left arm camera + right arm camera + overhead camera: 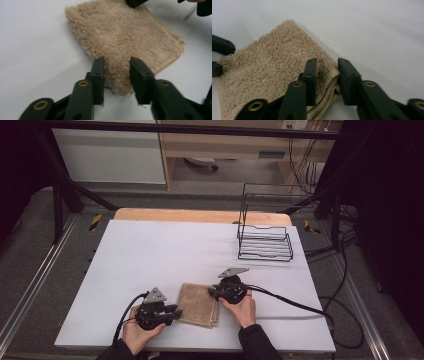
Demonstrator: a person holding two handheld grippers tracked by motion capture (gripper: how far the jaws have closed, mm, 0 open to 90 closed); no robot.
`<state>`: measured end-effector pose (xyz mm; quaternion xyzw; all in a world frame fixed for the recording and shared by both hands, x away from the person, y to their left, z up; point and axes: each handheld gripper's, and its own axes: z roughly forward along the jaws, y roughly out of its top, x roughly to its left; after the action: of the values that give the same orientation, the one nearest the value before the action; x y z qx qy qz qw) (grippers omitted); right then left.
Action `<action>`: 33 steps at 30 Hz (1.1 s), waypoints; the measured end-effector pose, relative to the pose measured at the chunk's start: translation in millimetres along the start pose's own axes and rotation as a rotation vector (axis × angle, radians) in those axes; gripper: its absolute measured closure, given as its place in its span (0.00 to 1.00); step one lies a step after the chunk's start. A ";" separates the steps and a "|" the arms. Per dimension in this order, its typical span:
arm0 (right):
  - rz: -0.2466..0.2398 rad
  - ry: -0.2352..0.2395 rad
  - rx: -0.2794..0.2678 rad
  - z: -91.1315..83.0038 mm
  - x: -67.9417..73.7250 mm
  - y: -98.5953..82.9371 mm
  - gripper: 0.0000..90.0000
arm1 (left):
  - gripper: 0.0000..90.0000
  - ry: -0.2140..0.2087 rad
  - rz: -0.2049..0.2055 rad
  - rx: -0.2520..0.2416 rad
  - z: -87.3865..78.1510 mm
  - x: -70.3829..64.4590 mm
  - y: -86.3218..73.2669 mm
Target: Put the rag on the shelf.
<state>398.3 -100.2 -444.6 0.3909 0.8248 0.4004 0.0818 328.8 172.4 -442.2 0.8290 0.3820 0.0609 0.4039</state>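
A folded tan towel (199, 305) lies flat on the white table (150, 255) near the front edge. My left gripper (176, 311) is at the towel's left edge. In the left gripper view its jaws (117, 65) stand narrowly apart, pinching a ridge of the towel (125, 37) at its near corner. My right gripper (212, 292) is at the towel's upper right corner. In the right gripper view its jaws (327, 66) close on the layered corner of the towel (269, 65). The other gripper's jaw tips (219, 47) show at the far left edge.
A black wire rack (265, 240) stands at the table's back right. A wooden board (200, 215) edges the far side. The right gripper's black cable (300, 305) runs across the table's right part and off its edge. Metal frame legs stand around the table.
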 end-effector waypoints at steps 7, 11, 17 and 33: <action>-0.015 0.013 -0.039 -15.5 -5.9 -3.6 0.51 | 0.42 0.015 0.014 -0.044 -9.4 13.7 11.8; -0.009 0.018 -0.058 -28.2 -11.6 -8.2 0.34 | 0.29 0.025 0.013 -0.038 -8.3 20.8 20.2; -0.016 0.027 -0.078 -44.0 -21.9 -16.4 0.17 | 0.16 0.051 0.043 -0.029 1.6 24.6 36.2; 0.031 -0.012 -0.097 -63.4 -37.5 -46.4 0.03 | 0.30 0.074 0.000 -0.034 33.0 44.1 63.7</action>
<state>368.7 -182.0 -442.6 0.4016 0.7977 0.4388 0.0993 410.5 157.6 -427.8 0.8193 0.3955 0.0980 0.4034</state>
